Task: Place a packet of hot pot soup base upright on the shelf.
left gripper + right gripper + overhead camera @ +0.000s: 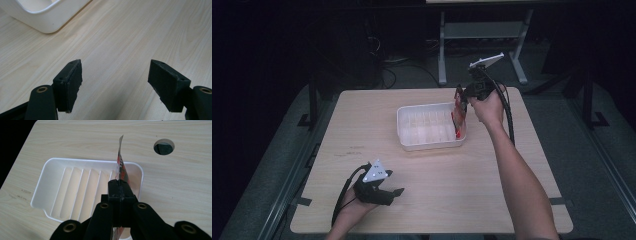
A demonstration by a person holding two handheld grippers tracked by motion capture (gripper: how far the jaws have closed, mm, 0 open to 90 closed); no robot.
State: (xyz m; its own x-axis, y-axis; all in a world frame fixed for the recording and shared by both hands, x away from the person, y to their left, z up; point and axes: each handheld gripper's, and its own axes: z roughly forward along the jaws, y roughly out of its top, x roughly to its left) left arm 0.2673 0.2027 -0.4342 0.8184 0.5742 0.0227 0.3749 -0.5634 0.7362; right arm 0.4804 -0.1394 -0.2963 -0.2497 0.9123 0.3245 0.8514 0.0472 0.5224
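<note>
right gripper [119,185] jaws clamped on red packet [121,166] above white tray [40,182]; left gripper [115,83] jaws apart, empty

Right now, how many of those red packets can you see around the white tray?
1. The red packet is pinched in the right gripper, hanging over the right end of the white tray. The tray's ribbed floor looks bare; nothing seems hidden.

A white tray [430,142] with a ribbed floor is sitting on a pale wood-grain table [362,120]. A red packet [121,167] with black and white print is showing against it. Both grippers [399,192] [458,95] are looking black, each topped by a grey plate.
</note>
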